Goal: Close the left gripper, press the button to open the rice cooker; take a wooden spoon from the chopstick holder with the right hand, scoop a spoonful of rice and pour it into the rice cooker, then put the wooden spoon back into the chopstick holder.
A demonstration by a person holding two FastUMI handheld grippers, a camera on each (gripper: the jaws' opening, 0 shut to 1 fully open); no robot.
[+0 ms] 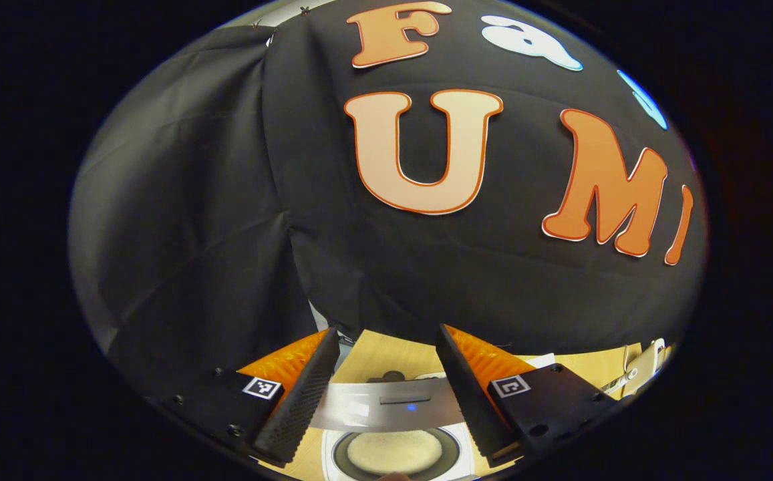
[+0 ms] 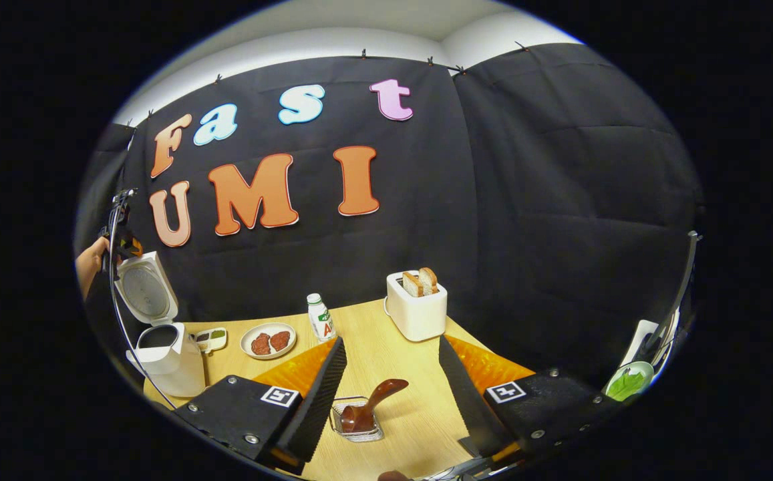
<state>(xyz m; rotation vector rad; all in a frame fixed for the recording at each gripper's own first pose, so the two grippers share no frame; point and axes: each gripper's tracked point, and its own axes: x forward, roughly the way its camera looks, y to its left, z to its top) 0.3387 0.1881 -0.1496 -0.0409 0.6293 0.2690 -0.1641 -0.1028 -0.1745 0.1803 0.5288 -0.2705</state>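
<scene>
Left gripper view: left gripper (image 1: 386,387) hanging at the bottom centre with jaws spread wide and gripping nothing, looking down between the fingers at the rice cooker (image 1: 389,427), lid edge across the gap and the pot of pale rice (image 1: 395,451) sitting right at the lower edge, wooden table (image 1: 386,354) peeking behind.

Right gripper view: right gripper (image 2: 389,394) also gaping wide and holding nothing, wooden spoon (image 2: 374,402) leaning in the wire chopstick holder (image 2: 357,421) at bottom centre between the fingers, rice cooker (image 2: 159,347) standing open at the left edge with a hand (image 2: 90,264) behind its lid, plate (image 2: 268,341), bottle (image 2: 320,317) and toaster (image 2: 416,304) lining up along the middle.
</scene>
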